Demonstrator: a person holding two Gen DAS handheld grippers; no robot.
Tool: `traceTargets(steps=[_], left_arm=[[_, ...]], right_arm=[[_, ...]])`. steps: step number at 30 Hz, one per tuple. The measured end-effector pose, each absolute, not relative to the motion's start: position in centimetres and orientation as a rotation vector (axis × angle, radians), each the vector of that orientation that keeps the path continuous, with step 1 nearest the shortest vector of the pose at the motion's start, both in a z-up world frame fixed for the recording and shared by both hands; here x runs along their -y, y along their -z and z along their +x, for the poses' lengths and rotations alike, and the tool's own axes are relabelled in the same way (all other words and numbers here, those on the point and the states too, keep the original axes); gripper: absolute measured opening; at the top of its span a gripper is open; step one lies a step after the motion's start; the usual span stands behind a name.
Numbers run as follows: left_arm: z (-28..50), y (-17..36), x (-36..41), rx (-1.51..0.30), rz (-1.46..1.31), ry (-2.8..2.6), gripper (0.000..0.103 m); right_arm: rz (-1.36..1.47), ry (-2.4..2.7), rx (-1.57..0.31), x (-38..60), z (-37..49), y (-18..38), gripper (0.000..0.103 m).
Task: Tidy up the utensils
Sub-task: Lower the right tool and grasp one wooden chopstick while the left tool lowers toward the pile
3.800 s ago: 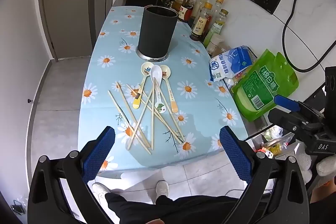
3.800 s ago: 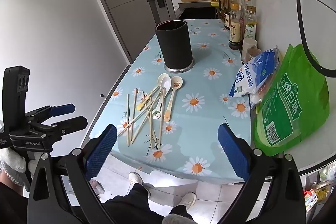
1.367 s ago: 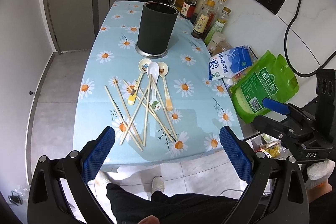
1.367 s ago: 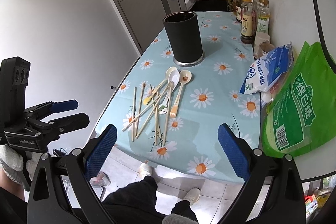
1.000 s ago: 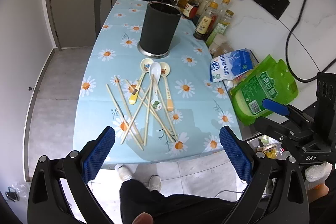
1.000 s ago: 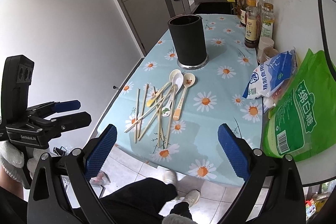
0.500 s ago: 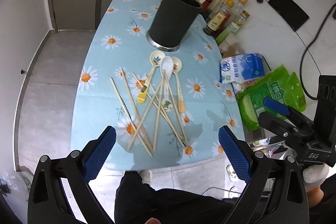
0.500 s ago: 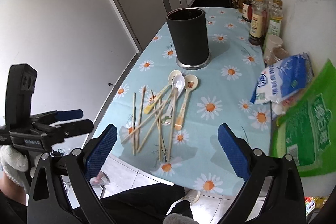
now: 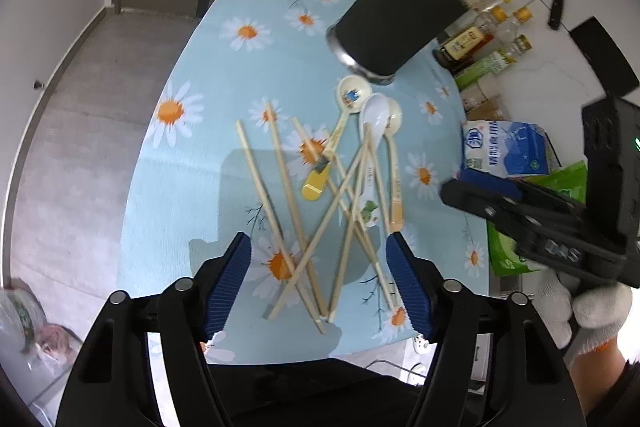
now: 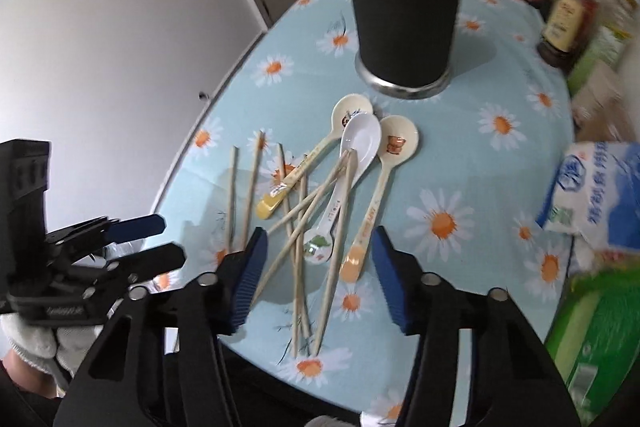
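Tablecloth edge (image 9: 280, 355) beneath chopsticks (image 9: 304, 227)

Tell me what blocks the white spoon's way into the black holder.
Nothing stands between the white spoon and the black holder, whose top is open. But chopsticks lie crossed over the spoon's handle, pinning it.

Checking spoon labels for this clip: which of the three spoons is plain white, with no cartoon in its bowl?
The middle spoon, lying between the two cream spoons whose bowls carry cartoon pictures; chopsticks cross its handle.
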State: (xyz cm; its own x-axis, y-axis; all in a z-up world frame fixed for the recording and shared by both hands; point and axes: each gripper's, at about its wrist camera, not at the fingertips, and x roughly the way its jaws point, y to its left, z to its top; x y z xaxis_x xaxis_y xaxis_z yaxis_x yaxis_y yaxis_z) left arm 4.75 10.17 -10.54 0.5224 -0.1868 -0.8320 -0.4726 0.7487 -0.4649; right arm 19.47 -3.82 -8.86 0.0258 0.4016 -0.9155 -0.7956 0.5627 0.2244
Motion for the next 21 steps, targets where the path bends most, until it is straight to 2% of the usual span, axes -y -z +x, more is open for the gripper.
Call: traceTargets(steps=[1,4,8,13,18,21], left_arm=[[4.7,10.9,-10.3,-1.032,-0.749,-0.189,0.062],[4.2,11.9,-10.8,-1.030,-0.769,-0.194,0.060],[3.8,12.8,-11.3,-1.031,-0.795,-0.192,0.054],[3.6,13.7,-11.7,-1.047,-0.799,-0.180,0.052],[3.7,14.2,-11.9,-1.051,-0.792,-0.157,0.052],[3.9,14.2,-12.2,-1.051,-0.800,-0.150,0.052]], right_arm=[[-0.422,-0.940,-1.219,3.3,19.8,9.4,0.044],[-0.457,-0.945,-1.246,1.8,20.6,10.7,0.037],[-0.503,-0.929,-1.331,0.1,21.8,13.2,0.025],[-0.529,-0.898,-1.472,-1.2,23.4,16.3,0.020],[-0.537,-0.873,-1.507,-1.8,24.4,17.1,0.012],[-0.537,-0.863,-1.538,-2.1,24.6,17.4,0.011]])
